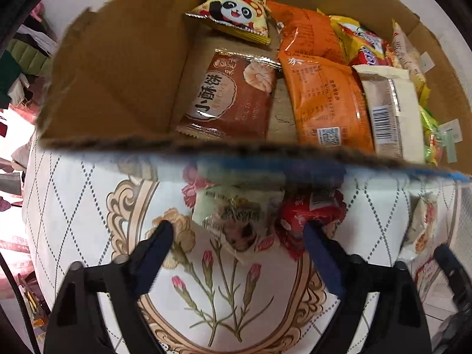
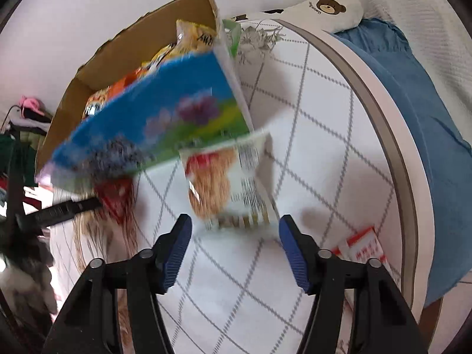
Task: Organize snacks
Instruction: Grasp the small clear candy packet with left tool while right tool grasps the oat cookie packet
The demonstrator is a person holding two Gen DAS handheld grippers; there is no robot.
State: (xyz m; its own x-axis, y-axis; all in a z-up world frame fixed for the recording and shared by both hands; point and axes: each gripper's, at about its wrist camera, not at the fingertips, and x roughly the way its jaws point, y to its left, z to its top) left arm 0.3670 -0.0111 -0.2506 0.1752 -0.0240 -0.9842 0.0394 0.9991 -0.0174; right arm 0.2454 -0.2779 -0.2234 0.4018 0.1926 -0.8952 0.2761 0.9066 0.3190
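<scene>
A cardboard box [image 1: 118, 73] with a blue printed outer side [image 2: 165, 118] stands on a round table and holds several snack packets, among them a brown pastry packet [image 1: 227, 97], two orange packets [image 1: 327, 100] and a panda packet [image 1: 233, 14]. My left gripper [image 1: 239, 233] is open, low over the table, with a white snack packet [image 1: 233, 215] and a red packet [image 1: 312, 212] lying just beyond its fingertips. My right gripper [image 2: 234, 230] is open and empty. A white packet with brown snacks pictured [image 2: 227, 185] lies just ahead of it beside the box.
The table has a floral, diamond-pattern cloth [image 1: 88, 206] and a rimmed edge [image 2: 392, 135]. Another white packet [image 1: 421, 224] lies at the right. A red-and-white packet [image 2: 362, 247] lies near the table rim. A blue cushion [image 2: 413, 88] and bear pillow [image 2: 330, 6] lie beyond.
</scene>
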